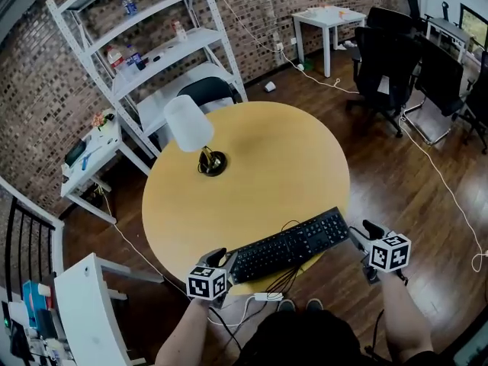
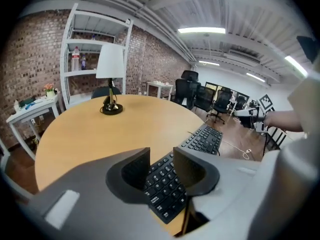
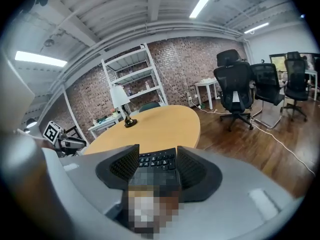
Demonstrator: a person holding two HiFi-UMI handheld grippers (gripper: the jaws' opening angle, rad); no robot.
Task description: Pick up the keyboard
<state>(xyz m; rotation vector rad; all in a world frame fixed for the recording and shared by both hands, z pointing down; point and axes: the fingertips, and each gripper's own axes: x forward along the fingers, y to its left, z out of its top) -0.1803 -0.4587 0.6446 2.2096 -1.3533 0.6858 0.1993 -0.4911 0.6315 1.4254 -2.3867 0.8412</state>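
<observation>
A black keyboard (image 1: 290, 246) lies slantwise on the round wooden table (image 1: 259, 147), close to its near edge. My left gripper (image 1: 226, 262) is at the keyboard's left end, jaws open. In the left gripper view the keys (image 2: 167, 176) show in the gap between the jaws of the left gripper (image 2: 161, 160), with no pad pressing on them. My right gripper (image 1: 363, 233) is just off the keyboard's right end, jaws open. In the right gripper view the keyboard's end (image 3: 160, 162) sits in the gap of the right gripper (image 3: 158, 154), apart from both pads.
A white-shaded lamp (image 1: 192, 126) stands on the table's far left part. The keyboard's cable (image 1: 263, 296) hangs over the near edge. A white shelf rack (image 1: 152, 48) and side table (image 1: 91, 158) stand behind, and black office chairs (image 1: 389, 48) at the right.
</observation>
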